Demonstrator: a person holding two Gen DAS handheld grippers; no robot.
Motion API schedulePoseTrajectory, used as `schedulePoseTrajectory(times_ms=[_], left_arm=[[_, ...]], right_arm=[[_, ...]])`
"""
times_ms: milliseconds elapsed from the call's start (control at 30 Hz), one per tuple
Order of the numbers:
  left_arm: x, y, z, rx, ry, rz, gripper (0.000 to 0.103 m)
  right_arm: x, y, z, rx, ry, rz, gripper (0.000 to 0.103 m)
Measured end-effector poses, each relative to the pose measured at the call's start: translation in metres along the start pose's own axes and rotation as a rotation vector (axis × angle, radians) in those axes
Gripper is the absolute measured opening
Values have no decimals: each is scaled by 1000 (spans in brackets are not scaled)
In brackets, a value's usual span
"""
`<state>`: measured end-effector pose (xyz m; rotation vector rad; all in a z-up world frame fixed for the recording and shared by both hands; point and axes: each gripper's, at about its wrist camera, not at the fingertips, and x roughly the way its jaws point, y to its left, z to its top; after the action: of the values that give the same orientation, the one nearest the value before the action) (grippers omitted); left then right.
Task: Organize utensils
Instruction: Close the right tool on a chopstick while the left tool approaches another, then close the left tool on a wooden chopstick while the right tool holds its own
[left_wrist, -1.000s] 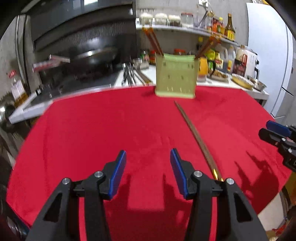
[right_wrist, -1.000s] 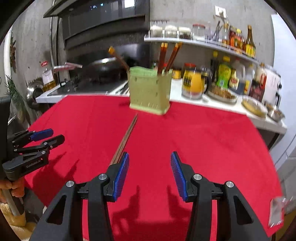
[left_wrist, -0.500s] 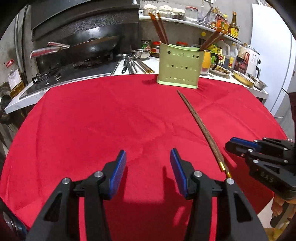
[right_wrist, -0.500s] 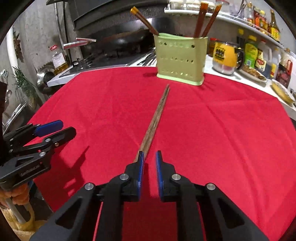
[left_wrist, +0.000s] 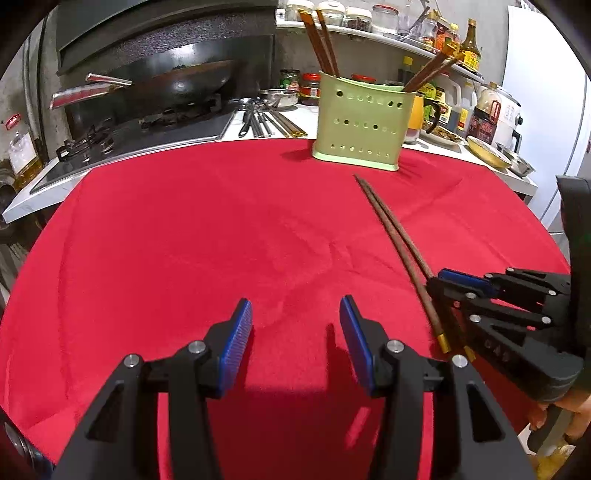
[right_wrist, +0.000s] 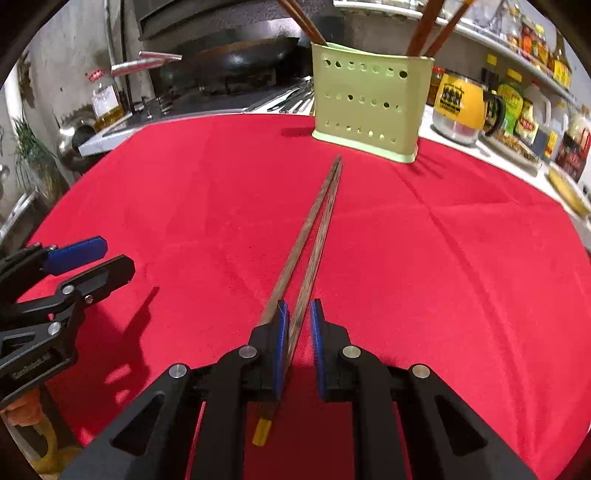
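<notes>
A pair of chopsticks (right_wrist: 314, 236) is seen lying on the red cloth (right_wrist: 424, 258) of the bench, tips pointed toward the green holder (right_wrist: 369, 103). The right gripper (right_wrist: 297, 325) is set around their gold-capped end, jaws narrowed to a small gap; one stick runs between them, the other passes under the left jaw. Whether they are pinched cannot be told. More chopsticks are stood in the holder. The left gripper (left_wrist: 295, 332) is held above bare cloth, jaws spread wide, nothing between them.
</notes>
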<state>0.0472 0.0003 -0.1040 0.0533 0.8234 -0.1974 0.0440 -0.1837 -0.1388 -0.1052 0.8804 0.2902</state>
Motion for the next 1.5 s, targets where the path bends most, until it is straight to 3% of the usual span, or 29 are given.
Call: schedulePoseTrajectory(times_ms=[100, 300, 467, 533, 733, 800, 867, 933, 1067, 1267, 1367, 1400, 1500], left_arm=[[1, -10, 2, 17, 2, -32, 49], [9, -41, 3, 68, 31, -165, 48], [23, -69, 4, 104, 62, -212, 44], [31, -78, 7, 110, 72, -219, 37], [43, -89, 8, 160, 81, -161, 11], [41, -88, 5, 180, 80, -145, 10], [36, -85, 2, 202, 81, -119, 9], [30, -78, -5, 221, 81, -88, 8], [18, -64, -15, 228, 87, -55, 7], [6, -55, -29, 210, 64, -67, 7], [0, -52, -35, 193, 56, -105, 17], [-1, -52, -36, 192, 54, -113, 24], [-6, -50, -43, 199, 49, -111, 26]], right_arm=[[-4, -11, -5, 12, -2, -13, 7], [-19, -47, -23, 98, -12, -32, 7], [-28, -69, -35, 147, -26, -63, 7], [-29, -72, -36, 153, -29, -59, 7], [-31, -74, -38, 138, -40, -34, 11], [-32, -74, -42, 132, -46, -16, 12], [-37, -74, -47, 120, -55, 22, 26], [-42, -71, -54, 100, -65, 35, 32], [-54, -64, -73, 48, -94, 29, 34], [-64, -55, -90, 31, -131, 0, 33], [-67, -53, -95, 40, -140, -17, 32], [-68, -53, -96, 43, -143, -21, 32], [-70, -53, -99, 49, -150, -32, 29]])
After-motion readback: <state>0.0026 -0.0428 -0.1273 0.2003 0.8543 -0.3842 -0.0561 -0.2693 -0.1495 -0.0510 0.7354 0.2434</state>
